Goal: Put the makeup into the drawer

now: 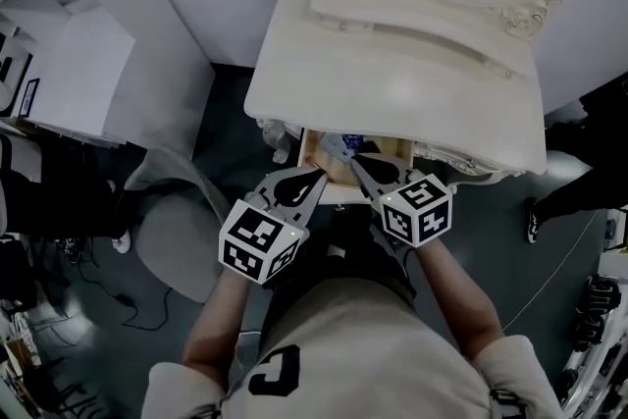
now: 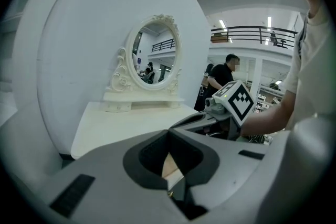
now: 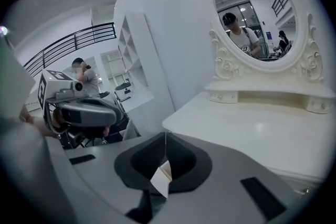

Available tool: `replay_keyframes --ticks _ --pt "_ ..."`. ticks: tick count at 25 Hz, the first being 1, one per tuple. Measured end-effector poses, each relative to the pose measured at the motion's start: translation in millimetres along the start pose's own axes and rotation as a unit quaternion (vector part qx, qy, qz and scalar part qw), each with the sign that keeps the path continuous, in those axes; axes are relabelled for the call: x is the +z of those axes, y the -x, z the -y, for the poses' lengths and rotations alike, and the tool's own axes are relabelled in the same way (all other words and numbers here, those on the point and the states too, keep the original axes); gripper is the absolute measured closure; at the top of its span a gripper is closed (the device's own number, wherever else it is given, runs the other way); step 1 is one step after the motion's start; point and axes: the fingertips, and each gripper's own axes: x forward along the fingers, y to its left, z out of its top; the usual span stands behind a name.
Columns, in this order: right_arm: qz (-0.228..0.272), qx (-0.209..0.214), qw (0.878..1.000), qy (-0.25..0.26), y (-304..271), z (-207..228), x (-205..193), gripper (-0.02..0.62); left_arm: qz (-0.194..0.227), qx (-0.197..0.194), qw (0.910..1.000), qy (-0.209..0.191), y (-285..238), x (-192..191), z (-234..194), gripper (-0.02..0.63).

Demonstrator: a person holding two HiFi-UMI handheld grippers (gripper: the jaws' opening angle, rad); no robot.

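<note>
My left tongs (image 1: 319, 176) and right tongs (image 1: 357, 159) are pressed together, empty, over the open drawer (image 1: 312, 157); I'd push its front in evenly

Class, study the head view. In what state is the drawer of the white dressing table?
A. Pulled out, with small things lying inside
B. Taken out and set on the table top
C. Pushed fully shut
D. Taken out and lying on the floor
A: the drawer juts out from under the front edge of the dressing table, and its wooden inside shows, with small things lying in it.
</note>
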Motion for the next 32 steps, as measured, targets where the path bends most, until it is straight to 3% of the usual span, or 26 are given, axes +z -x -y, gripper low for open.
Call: replay_keyframes --ticks 5,13,32 --pt "0.020 -0.001 1.000 0.015 21.3 -27.6 10.0 0.565 0.011 -0.033 0.9992 -0.021 0.6 4.3 19.6 0.551" --pt "0.055 -0.024 0.998 -0.001 74.2 -25.2 7.5 0.565 0.009 -0.078 0.9958 -0.047 -18.4 15.2 57.2 0.551" --pt "0.097 -0.003 0.995 0.012 166.3 -17.5 -13.8 0.565 0.022 -0.082 0.9940 -0.068 -43.6 15.3 156.7 0.551"
